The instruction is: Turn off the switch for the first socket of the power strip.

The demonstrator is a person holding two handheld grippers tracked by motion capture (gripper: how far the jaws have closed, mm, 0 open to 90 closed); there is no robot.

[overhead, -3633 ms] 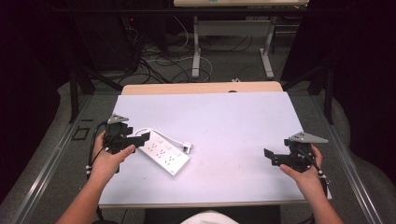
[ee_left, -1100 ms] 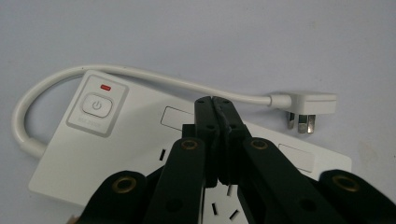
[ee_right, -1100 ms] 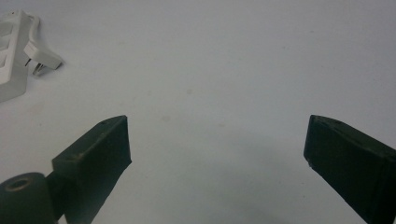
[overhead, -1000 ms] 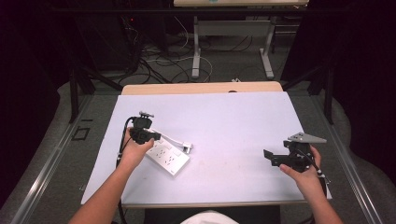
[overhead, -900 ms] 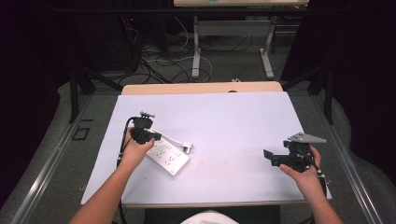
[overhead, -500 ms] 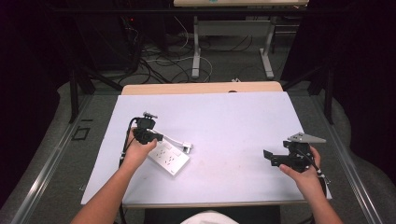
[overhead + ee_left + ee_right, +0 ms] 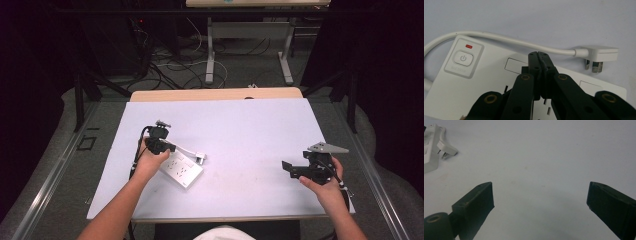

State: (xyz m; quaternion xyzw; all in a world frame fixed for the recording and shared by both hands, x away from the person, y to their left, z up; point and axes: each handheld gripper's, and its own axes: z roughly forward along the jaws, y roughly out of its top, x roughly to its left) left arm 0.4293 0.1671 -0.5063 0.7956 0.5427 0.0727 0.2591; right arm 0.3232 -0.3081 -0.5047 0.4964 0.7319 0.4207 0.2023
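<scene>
1. The power strip (image 7: 474, 82) lies directly under the left claw (image 7: 539, 53), whose jaws are pressed together, empty.
2. Its plug (image 7: 599, 56) rests just beyond the tips.
3. The right claw (image 7: 540, 195) gapes wide, well apart.
4. Risk: closed tips pushing off-centre could skid the strip sideways.

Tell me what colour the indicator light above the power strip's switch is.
Red, a small bar above the power button on the white power strip; the left gripper view shows it best.

White power strip (image 7: 481, 82) flat on table (image 7: 240, 130), left of centre, lying diagonally. Red indicator (image 7: 469, 46) above its power button (image 7: 462, 58). White cord (image 7: 506, 41) curves along one edge; plug (image 7: 596, 56) lies just beside it, prongs exposed.
</scene>
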